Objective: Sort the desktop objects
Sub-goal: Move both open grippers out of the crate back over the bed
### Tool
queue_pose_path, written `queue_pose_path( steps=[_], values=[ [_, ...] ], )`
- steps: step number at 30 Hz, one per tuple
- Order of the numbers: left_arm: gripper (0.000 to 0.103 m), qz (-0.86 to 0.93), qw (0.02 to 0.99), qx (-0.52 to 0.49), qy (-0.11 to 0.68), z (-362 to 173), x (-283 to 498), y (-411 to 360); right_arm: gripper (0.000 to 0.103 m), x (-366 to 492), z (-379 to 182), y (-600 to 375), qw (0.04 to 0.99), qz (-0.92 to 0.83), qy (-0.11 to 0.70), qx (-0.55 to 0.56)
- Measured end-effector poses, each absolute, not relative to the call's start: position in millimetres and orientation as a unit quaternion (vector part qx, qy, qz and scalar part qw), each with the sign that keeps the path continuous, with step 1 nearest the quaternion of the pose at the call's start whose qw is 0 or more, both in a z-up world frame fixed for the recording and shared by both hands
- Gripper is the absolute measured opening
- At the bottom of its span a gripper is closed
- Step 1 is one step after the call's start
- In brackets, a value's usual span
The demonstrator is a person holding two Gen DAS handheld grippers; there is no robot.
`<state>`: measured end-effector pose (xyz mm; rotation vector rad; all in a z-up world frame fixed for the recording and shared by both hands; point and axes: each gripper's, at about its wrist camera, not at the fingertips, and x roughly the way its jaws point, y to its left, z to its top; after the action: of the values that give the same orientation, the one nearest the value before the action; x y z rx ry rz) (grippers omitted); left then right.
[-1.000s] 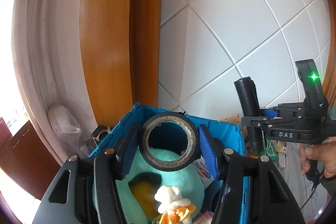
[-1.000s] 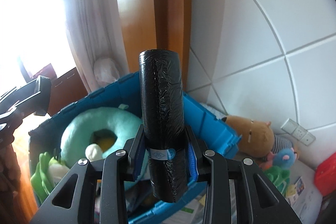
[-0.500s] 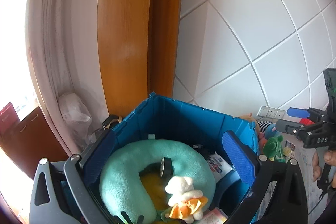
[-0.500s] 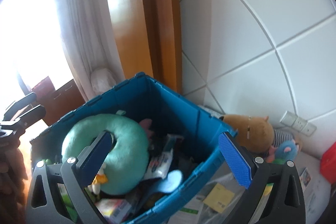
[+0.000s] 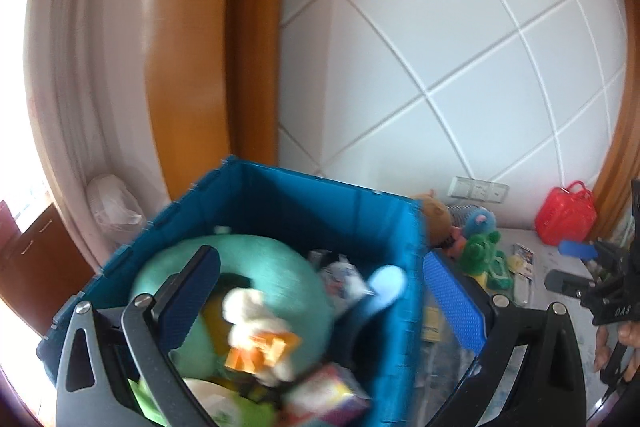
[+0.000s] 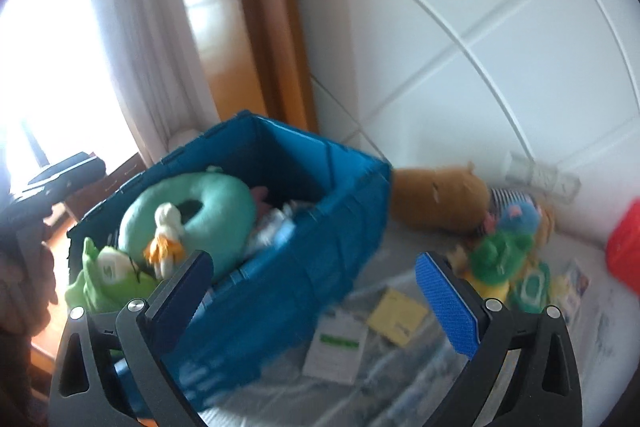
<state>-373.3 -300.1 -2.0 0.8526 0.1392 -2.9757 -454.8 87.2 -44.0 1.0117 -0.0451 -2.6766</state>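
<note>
A blue plastic crate (image 5: 328, 203) stands against the tiled wall, also in the right wrist view (image 6: 320, 259). It holds a teal neck pillow (image 5: 280, 267), a small white and orange plush (image 5: 256, 323), a green plush (image 6: 108, 275) and packets. My left gripper (image 5: 320, 299) is open and empty above the crate's right part. My right gripper (image 6: 316, 301) is open and empty, over the crate's right wall and the desk beside it. The black tape roll and the black bag roll are not in sight.
On the desk right of the crate lie a brown plush (image 6: 436, 199), a green plush (image 6: 500, 259), a yellow note pad (image 6: 396, 315), a white leaflet (image 6: 336, 347) and a red case (image 5: 566, 213). A wall socket (image 5: 478, 189) sits behind. Curtain and wooden frame at left.
One second ago the left gripper held a black tape roll and the right a black bag roll. Both opened and let them go over the crate. Both views have since swung right.
</note>
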Motion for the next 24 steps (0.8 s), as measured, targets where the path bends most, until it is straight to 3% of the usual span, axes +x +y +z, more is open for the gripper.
queue_pose_path(
  steps=[13, 24],
  values=[
    [0.103, -0.946, -0.07, 0.315, 0.018, -52, -406, -125, 0.103, -368, -80, 267, 0.064, -0.926, -0.066, 0.366],
    [0.103, -0.928, -0.139, 0.345, 0.0, -120, -494, -1, 0.103, -342, -122, 376, 0.026, -0.907, -0.088, 0.412]
  ],
)
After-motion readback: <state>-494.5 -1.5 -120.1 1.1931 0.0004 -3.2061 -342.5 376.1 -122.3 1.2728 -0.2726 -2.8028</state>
